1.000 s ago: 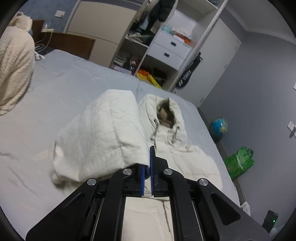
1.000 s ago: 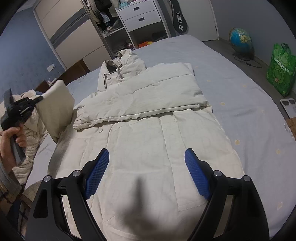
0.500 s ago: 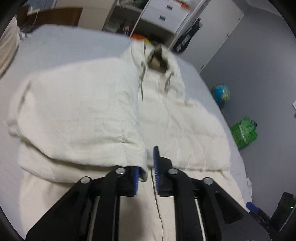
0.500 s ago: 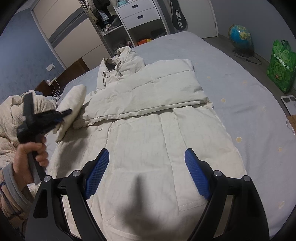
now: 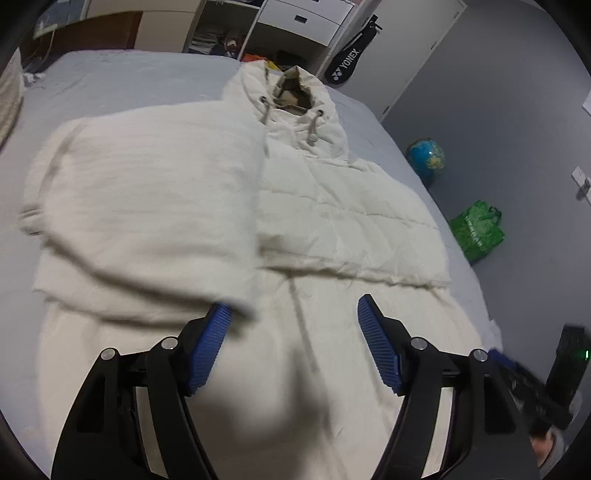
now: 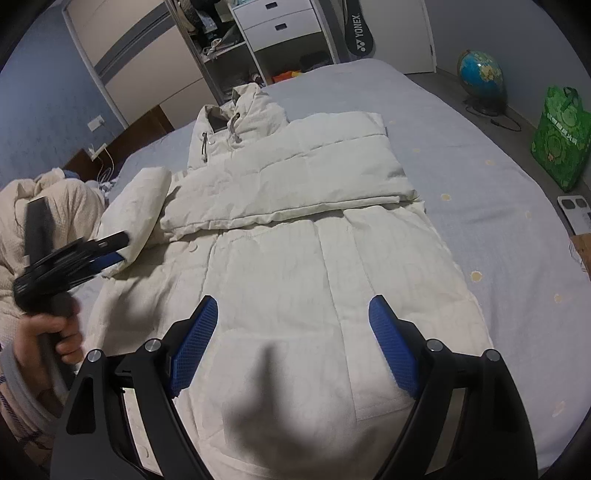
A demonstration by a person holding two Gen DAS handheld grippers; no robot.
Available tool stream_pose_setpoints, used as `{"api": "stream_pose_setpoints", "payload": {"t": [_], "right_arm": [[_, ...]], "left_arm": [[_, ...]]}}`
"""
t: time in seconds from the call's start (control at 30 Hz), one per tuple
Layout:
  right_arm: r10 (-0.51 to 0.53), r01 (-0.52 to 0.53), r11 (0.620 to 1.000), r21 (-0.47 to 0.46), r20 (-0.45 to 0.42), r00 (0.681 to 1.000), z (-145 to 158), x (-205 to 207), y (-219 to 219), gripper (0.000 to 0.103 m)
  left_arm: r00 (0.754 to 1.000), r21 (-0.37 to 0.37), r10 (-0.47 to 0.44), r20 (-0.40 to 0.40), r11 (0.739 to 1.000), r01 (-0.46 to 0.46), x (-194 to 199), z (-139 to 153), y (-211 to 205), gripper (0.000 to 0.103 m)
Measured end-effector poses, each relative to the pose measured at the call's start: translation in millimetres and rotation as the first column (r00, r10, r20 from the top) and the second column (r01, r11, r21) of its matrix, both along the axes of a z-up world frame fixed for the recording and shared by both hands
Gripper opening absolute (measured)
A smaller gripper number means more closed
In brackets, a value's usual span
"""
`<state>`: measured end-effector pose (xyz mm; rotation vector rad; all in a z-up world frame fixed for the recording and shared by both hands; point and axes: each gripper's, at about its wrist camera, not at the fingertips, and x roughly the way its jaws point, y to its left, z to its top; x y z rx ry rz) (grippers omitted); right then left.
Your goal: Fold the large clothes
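Note:
A large cream hooded puffer jacket [image 5: 332, 206] [image 6: 314, 266] lies front up on the bed, hood [image 5: 295, 99] at the far end. Its right sleeve [image 6: 288, 177] is folded across the chest. Its left sleeve [image 5: 147, 214] [image 6: 140, 206] lies folded over the left side, its cuff edge just by my left finger. My left gripper [image 5: 293, 332] is open above the jacket's middle, and it shows in the right wrist view [image 6: 110, 249] too. My right gripper [image 6: 291, 332] is open and empty above the lower jacket.
The jacket lies on a grey-blue bed [image 6: 480, 166]. A cream blanket [image 6: 55, 206] is heaped at the left. Beyond the bed stand a wardrobe with white drawers [image 6: 277, 26], a globe [image 6: 480, 77], a green bag [image 6: 561, 136] and a racket bag [image 5: 347, 66].
My left gripper carried the left sleeve over onto the jacket, then opened and let it go. The right gripper has stayed still and open.

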<state>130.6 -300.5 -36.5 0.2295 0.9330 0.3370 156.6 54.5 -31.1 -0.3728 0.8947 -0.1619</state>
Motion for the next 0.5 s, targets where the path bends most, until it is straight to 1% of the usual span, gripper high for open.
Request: {"api": "stream_pose_setpoints", "payload": {"t": [0.03,0.1,0.17,0.23,0.33,0.4,0.5], "right_arm": [[0.003,-0.003,1.000,-0.009,0.001,1.000,-0.2,-0.2,1.6,0.080],[0.009,-0.009,1.000,-0.028,0.002,1.000,-0.2,-0.4,4.4,0.080],[0.020,-0.019,0.998,-0.054,0.009,1.000,0.5,-1.7,8.6,0.080],[0.041,-0.040,0.995,-0.086,0.010,0.999,0.9,-2.6,15.8,0.080],[0.076,-0.075,0.988,-0.136,0.005,0.997,-0.5,-3.2,27.5,0.080],[0.098,-0.097,0.982,-0.163,-0.001,0.995,-1.5,-2.9,34.3,0.080],[0.141,-0.141,0.974,-0.179,-0.012,0.990,-0.4,-0.3,48.1,0.080]], "left_arm": [[1.000,-0.002,-0.002,0.006,1.000,0.002,-4.7,2.2,4.0,0.075],[1.000,-0.041,0.001,0.023,0.999,0.000,-18.0,8.6,18.5,0.076],[0.999,-0.036,0.029,0.037,0.999,-0.027,-26.8,14.9,30.7,0.076],[0.997,-0.021,0.066,0.051,0.998,-0.065,-35.7,20.8,43.3,0.076],[0.989,-0.024,0.136,0.058,0.991,-0.135,-46.4,26.8,66.0,0.076],[0.984,-0.020,0.166,0.059,0.986,-0.166,-53.6,30.6,75.3,0.076],[0.972,-0.028,0.228,0.063,0.974,-0.227,-71.0,36.9,91.9,0.077]]}}
